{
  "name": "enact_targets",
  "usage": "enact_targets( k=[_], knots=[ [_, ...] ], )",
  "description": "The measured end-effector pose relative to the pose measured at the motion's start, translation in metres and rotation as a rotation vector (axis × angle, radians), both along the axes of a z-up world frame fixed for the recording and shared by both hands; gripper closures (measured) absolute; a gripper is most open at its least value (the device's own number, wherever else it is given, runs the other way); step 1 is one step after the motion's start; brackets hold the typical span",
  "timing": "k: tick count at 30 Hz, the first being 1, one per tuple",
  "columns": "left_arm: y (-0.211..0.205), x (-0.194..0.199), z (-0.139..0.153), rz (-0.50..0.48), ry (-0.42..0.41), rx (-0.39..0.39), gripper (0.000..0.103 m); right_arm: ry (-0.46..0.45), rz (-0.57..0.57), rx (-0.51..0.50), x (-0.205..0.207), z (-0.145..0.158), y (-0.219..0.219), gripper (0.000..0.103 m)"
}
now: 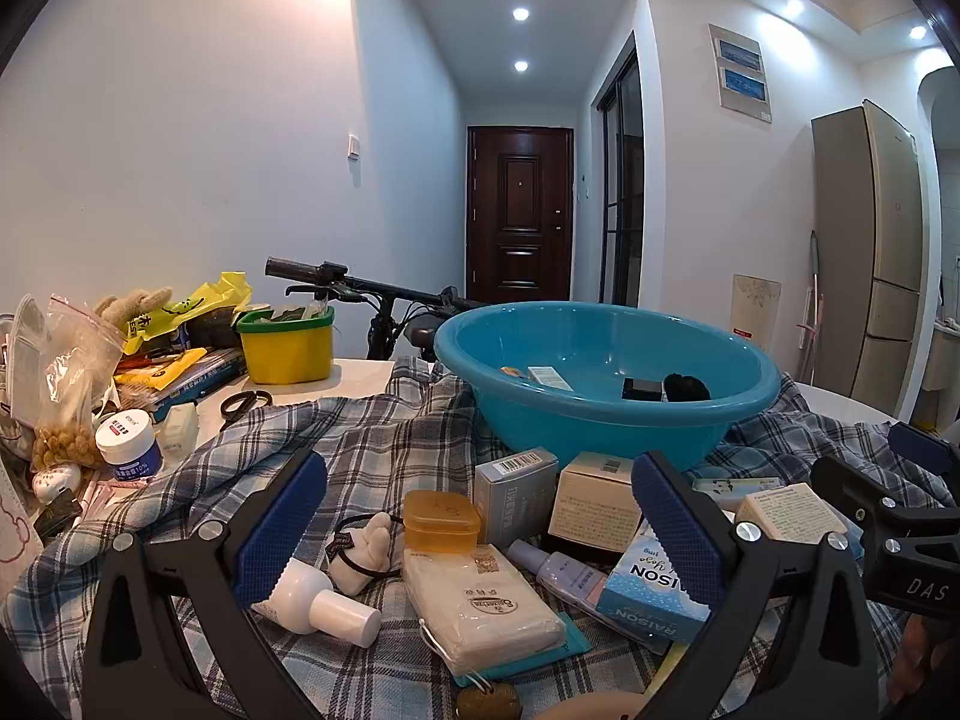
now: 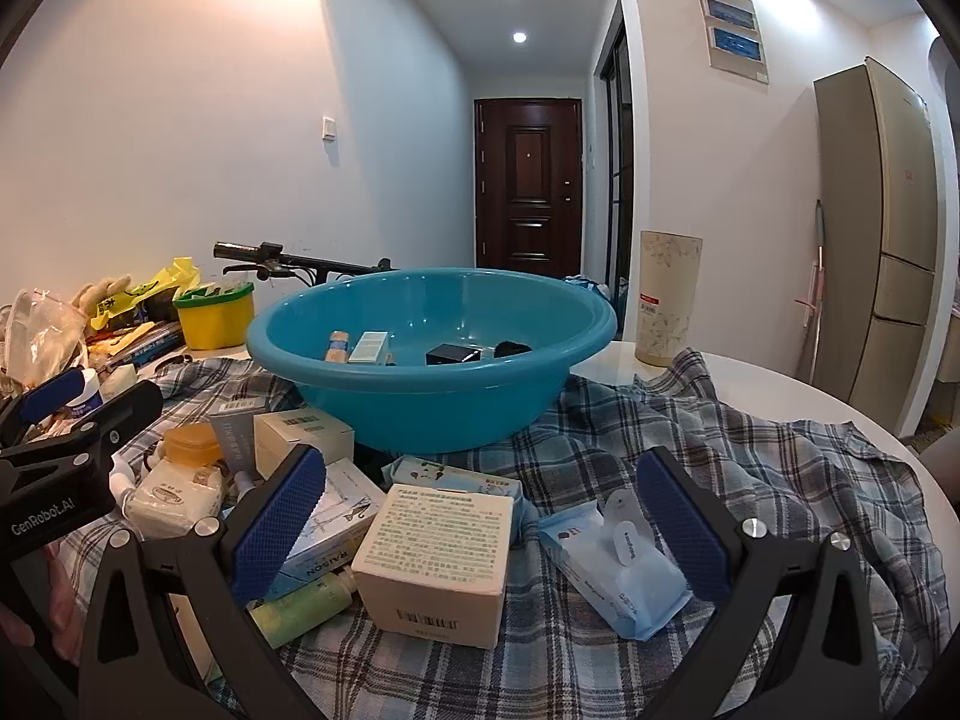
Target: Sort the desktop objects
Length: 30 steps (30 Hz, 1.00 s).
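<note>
White-walled room, dark door at frame centre, fridge at right edge. Table (image 2: pixel 750 384) draped with a plaid cloth (image 2: pixel 690 456), rumpled into folds.

Blue basin (image 2: pixel 432 384) sits mid-frame on the cloth; already holds a few small items: a pale carton, a black box, something dark.

Unsorted heap lies in the lower half of both views: white box (image 2: pixel 435 558), wipes pack (image 2: pixel 612 564), green bottle (image 2: pixel 300 600), amber case (image 1: pixel 441 521), tissue pack (image 1: pixel 480 612), white bottle (image 1: pixel 318 594), RAISON carton (image 1: pixel 648 588).

Left gripper (image 1: pixel 480 540): jaws spread wide, nothing held, hanging over the heap's left part. Right gripper (image 2: pixel 480 546): jaws likewise wide and empty, straddling the white box and wipes pack.

Risks, as I judge them:
- Items overlap; closing on one may drag or tip a neighbour.
- Loose cloth could snag a fingertip and shift the basin.
- The two grippers are near each other over the same heap; a collision is likely if both reach in.
- The wipes pack is soft and may slip or fold in the grip.
</note>
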<state>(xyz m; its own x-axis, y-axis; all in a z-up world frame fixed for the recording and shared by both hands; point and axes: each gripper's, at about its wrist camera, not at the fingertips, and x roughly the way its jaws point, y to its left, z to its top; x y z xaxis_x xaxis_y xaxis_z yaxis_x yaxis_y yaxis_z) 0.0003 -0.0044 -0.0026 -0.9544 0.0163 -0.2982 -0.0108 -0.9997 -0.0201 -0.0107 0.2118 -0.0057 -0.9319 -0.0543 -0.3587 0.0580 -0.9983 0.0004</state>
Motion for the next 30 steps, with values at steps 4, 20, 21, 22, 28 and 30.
enact_targets(
  k=[4,20,21,22,28,30],
  knots=[
    [0.0004,-0.0004,-0.0003,0.016,-0.009,-0.004,0.0,0.0,0.001,0.0,0.0001,0.0001,0.0006,0.0],
    [-0.0017,-0.0037,-0.0007,0.012,-0.023,0.003,0.0,0.005,0.001,0.007,0.0008,0.0001,-0.0009,0.0],
    [-0.0017,-0.0038,-0.0008,0.013,-0.023,0.003,0.0,0.005,0.001,0.007,0.0007,0.0,-0.0008,0.0],
    [-0.0018,-0.0039,-0.0009,0.013,-0.023,0.003,0.0,0.005,0.001,0.007,0.0008,0.0,-0.0008,0.0],
    [-0.0029,-0.0048,-0.001,0.01,-0.025,0.006,0.0,0.005,0.002,0.007,0.0006,-0.0001,-0.0005,0.0],
    [-0.0051,-0.0081,-0.0006,0.03,-0.023,0.009,0.0,-0.001,0.005,0.009,-0.0009,-0.0005,-0.0009,0.0]
  ],
)
